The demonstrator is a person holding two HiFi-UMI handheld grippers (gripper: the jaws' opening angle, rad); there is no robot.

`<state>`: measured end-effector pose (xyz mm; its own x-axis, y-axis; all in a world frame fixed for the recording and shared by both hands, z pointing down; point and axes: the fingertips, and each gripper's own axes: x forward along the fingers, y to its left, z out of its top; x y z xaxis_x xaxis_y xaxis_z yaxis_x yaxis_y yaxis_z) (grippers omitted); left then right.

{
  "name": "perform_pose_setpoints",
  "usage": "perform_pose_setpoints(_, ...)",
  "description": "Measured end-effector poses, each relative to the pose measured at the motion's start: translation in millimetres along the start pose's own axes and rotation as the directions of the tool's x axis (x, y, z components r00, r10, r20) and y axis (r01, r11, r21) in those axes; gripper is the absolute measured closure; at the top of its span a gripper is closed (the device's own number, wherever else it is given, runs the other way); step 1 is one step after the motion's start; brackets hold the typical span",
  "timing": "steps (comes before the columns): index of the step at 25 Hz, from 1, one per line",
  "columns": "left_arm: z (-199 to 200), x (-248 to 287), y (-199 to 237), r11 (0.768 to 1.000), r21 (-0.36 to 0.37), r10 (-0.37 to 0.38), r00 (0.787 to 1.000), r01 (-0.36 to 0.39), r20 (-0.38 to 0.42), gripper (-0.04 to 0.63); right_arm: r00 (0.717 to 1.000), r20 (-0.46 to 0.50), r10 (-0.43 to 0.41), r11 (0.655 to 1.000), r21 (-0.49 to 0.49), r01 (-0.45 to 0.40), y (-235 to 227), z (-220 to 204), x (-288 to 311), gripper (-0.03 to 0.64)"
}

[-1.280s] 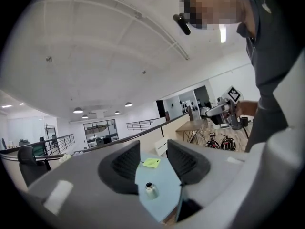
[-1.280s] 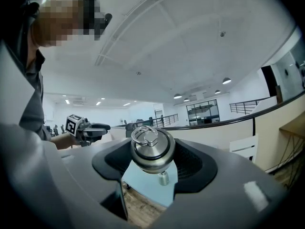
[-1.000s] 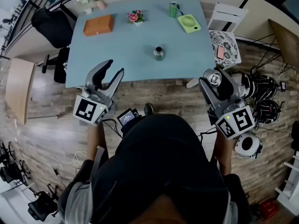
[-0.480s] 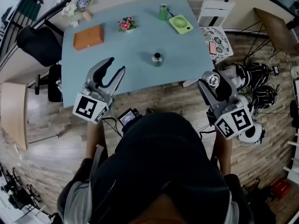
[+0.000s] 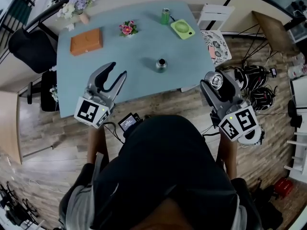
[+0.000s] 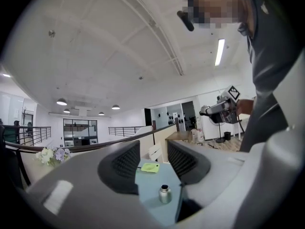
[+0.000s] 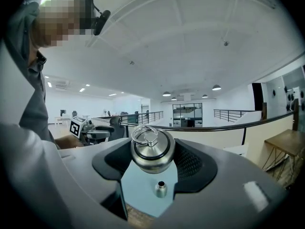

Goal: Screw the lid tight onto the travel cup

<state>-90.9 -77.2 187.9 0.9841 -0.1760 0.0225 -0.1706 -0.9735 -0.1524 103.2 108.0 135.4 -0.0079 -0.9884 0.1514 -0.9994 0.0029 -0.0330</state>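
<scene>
Small steel travel cup (image 5: 161,64) upright and uncapped on the pale blue counter (image 5: 139,49), a little nearer the front edge than the middle, touched by nothing.

Steel lid (image 5: 217,80) with a wire ring on top, clamped between the pads of the right tongs (image 5: 217,80). Held off the counter's near right corner, between 3 and 4 o'clock from the cup and well apart from it. In the right gripper view, lid (image 7: 152,151) squeezed from both sides, ring tilted upward, cup (image 7: 160,189) small and distant just below it.

Released and empty: left tongs (image 5: 116,71), pads apart with nothing between them, at 9 o'clock from the cup, above the counter's front edge. Through that gap in the left gripper view, only the far-off cup (image 6: 165,194) and a stretch of counter.

Farther back on the counter:
- green can (image 5: 165,16) at 12 o'clock from the cup
- yellow-green fan (image 5: 183,28) at 1 o'clock
- pink potted flowers (image 5: 126,28) between 10 and 11 o'clock
- brown case (image 5: 86,41) near 10 o'clock
- pale bouquet (image 5: 74,6) by the far left corner
</scene>
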Motion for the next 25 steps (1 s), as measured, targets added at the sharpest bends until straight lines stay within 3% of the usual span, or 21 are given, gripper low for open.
perform_pose_setpoints(10, -48.5, 11.9, 16.4, 0.997, -0.081, -0.009, 1.000, 0.009, 0.001, 0.391, 0.991, -0.114, 0.076, 0.996, 0.050, -0.071, 14.3, -22.2, 48.7, 0.368)
perform_pose_setpoints(20, -104.6, 68.4, -9.0, 0.989, -0.140, -0.062, 0.989, 0.043, -0.134, 0.379, 0.949, -0.194, 0.247, 0.968, 0.098, -0.231, -16.7, -82.4, 130.0, 0.368)
perform_pose_setpoints(25, -141.3, 109.3, -32.5, 0.983, -0.172, -0.092, 0.977, 0.058, -0.194, 0.323, 0.917, -0.232, 0.324, 0.945, 0.113, -0.306, -36.4, -117.5, 166.8, 0.367)
